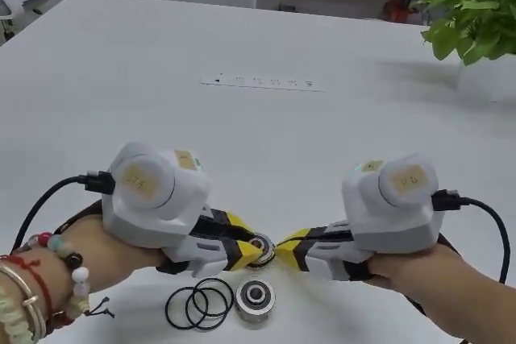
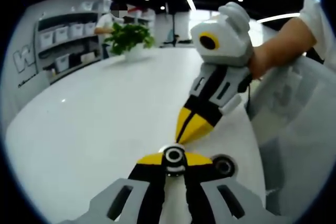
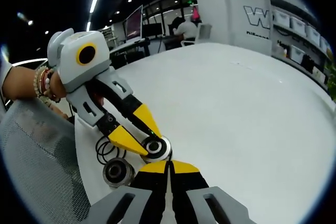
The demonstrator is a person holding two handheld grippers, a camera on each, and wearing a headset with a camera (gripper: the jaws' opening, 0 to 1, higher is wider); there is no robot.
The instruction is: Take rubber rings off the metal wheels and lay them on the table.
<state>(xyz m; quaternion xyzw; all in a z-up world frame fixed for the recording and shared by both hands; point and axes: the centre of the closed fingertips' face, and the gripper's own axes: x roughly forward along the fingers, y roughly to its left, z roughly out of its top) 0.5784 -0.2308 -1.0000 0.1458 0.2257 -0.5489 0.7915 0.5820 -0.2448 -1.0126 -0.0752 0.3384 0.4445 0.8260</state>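
Rubber rings [image 1: 200, 305], a few of them, lay loose on the white tabletop [image 1: 242, 134] in the head view, just beside a metal wheel [image 1: 255, 299]. Above them the left tongs [image 1: 251, 251] were closed on a second wheel [image 1: 260, 248]. The right tongs [image 1: 284, 246] met it tip to tip. Yellow stickers [image 1: 139, 180] on both tools had marks too faint to read.

In the left gripper view, the second wheel [image 2: 174, 157] sat between the yellow tips. The right tongs [image 2: 190, 132] pointed at it, pressed together.

In the right gripper view, the right tongs [image 3: 169, 165] were closed with no gap. I could not tell if they pinched a ring. A big "W" [image 3: 255, 17] was on the far wall, and the rest of the word was cut off.

I think the step was pulling a ring off the second wheel. Next, the right tongs would need to nip the thin ring, pull it clear and lay it by the others.
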